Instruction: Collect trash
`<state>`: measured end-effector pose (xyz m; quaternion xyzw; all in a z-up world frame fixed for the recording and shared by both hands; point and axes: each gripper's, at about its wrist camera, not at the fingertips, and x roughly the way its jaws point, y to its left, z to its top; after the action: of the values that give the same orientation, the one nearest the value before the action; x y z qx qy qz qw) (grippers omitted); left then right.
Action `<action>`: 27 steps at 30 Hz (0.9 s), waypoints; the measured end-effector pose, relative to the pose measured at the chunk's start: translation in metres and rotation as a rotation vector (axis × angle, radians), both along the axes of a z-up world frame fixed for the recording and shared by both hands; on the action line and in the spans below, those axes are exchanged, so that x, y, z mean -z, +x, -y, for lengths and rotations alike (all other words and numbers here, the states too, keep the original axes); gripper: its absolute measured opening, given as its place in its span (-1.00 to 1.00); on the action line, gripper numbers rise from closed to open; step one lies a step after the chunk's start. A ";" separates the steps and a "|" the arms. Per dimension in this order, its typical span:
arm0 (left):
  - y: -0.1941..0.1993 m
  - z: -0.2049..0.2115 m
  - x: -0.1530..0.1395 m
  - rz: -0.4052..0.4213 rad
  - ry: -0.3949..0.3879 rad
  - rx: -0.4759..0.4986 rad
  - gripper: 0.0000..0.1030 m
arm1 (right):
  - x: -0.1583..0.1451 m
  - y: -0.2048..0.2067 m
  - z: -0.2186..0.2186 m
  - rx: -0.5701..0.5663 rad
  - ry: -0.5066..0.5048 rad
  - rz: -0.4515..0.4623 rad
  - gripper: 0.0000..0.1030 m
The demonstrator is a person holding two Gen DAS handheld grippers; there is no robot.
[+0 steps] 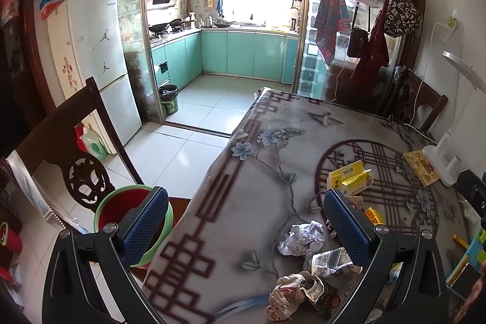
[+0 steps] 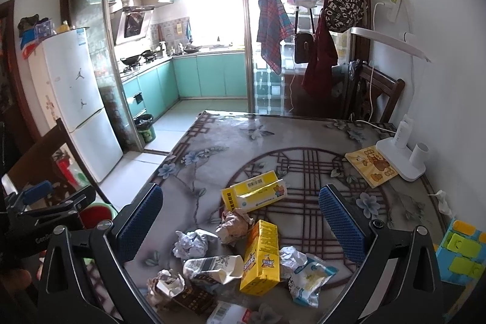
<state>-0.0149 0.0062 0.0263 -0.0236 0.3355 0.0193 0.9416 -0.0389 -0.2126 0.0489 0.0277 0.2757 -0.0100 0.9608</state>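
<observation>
The table (image 2: pixel 212 148), covered in a floral patterned cloth, carries the trash in a loose heap toward its near edge. Counted from the right wrist view: two yellow boxes, one open box (image 2: pixel 253 195) lying toward the table's middle and one upright yellow carton (image 2: pixel 261 258) nearer the front; two white crumpled paper balls (image 2: pixel 191 243); a brownish crumpled wad (image 2: pixel 234 225); a squashed paper cup (image 2: pixel 212 264); a blue-and-white snack wrapper (image 2: pixel 309 275); a dark brown packet (image 2: pixel 188 298) with crumpled paper at the near edge. How many more scraps lie under the heap cannot be told.

Along the right edge stand a white desk lamp (image 2: pixel 401 163), a yellow picture card (image 2: pixel 372 164) just beside its base, and a blue-and-green block toy (image 2: pixel 458 257) at the near right corner. A green-rimmed red bin (image 1: pixel 121 202) sits off the table's left edge, beside a dark wooden chair (image 1: pixel 76 148); a second chair (image 2: pixel 376 93) stands past the far right corner.

The left gripper (image 1: pixel 246 230) hangs over the left edge with fingers spread wide, empty. The right gripper (image 2: pixel 240 226) hovers above the heap, fingers also wide apart, holding nothing
</observation>
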 end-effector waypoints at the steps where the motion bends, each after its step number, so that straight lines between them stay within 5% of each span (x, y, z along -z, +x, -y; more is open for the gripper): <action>1: 0.000 0.000 0.001 0.000 0.002 -0.002 1.00 | 0.000 0.000 0.000 0.001 -0.002 -0.001 1.00; 27: 0.006 -0.005 0.008 -0.011 0.028 -0.028 1.00 | 0.004 0.001 0.002 -0.004 0.000 -0.021 1.00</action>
<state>-0.0087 0.0111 0.0185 -0.0152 0.3398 0.0373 0.9396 -0.0376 -0.2146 0.0448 0.0273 0.2857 -0.0085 0.9579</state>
